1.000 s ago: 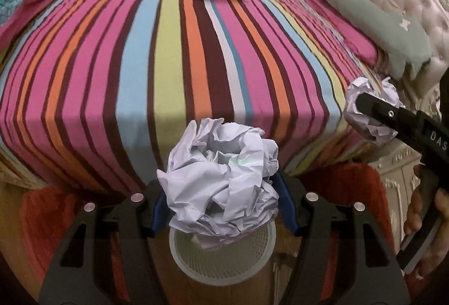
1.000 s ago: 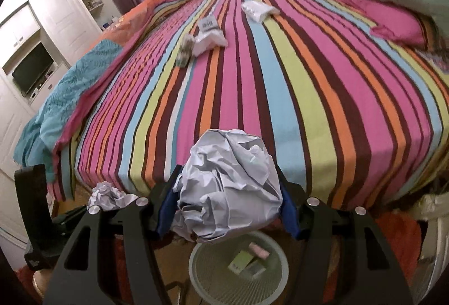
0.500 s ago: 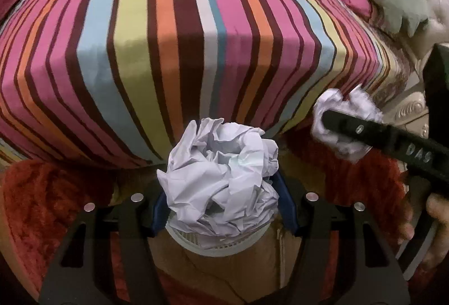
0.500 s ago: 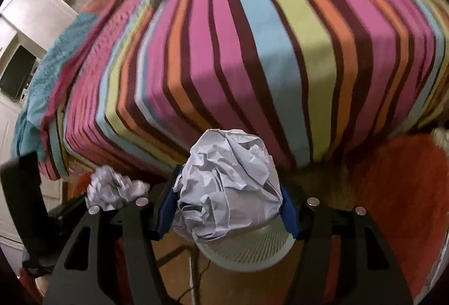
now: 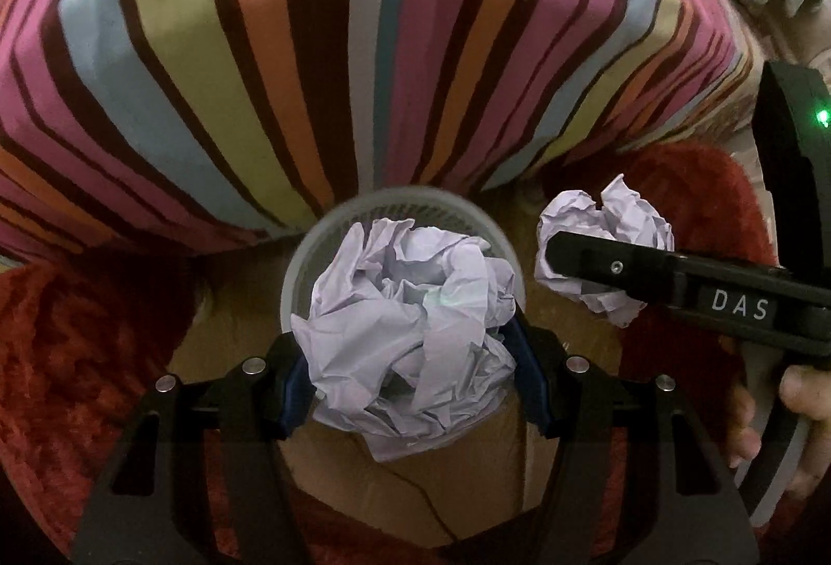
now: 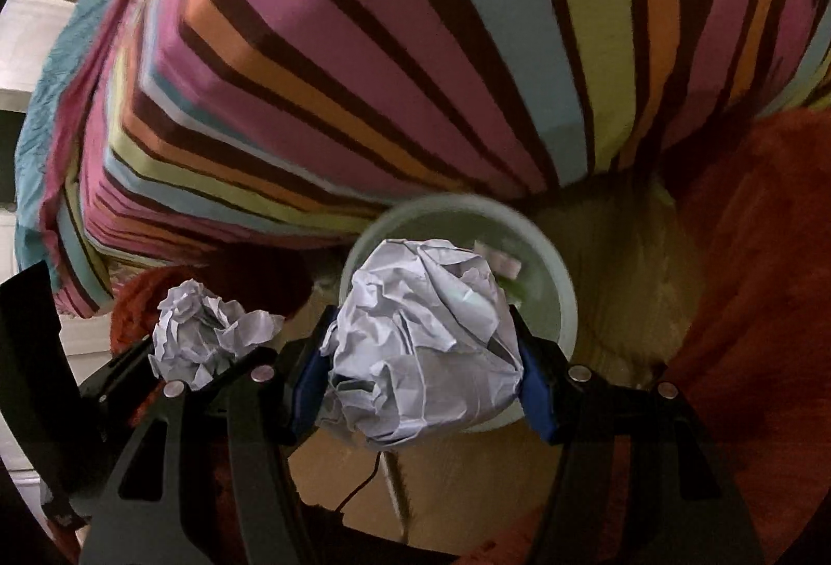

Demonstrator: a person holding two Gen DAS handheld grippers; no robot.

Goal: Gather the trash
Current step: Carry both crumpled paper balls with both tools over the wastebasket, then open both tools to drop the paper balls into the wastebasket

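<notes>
Here the left tongs (image 5: pixel 410 357) are clenched on a crumpled ball of pale lilac paper (image 5: pixel 410 331), and the right tongs (image 6: pixel 423 357) are clenched on a second crumpled ball of the same paper (image 6: pixel 426 347). Both balls hang over or close to the round, pale mesh waste basket (image 5: pixel 306 253), which stands on the wooden floor (image 5: pixel 415 497) at the foot of the striped, many-coloured bedspread (image 5: pixel 311 45), with a shaggy red rug (image 5: pixel 67 357) to either side.

The likely trouble is a miss. In the left wrist view, the right-hand ball sits off to the side of the rim, not clearly above the opening, so a release from there could drop it on the floor or rug. Two light, springy balls let go together might also bump and bounce out. Paper could catch on the blue pads (image 5: pixel 524 373) and cling.

Each ball is loosely wadded, sharply creased, and wider than its grip; the basket already holds a few small scraps (image 6: pixel 506 266).
</notes>
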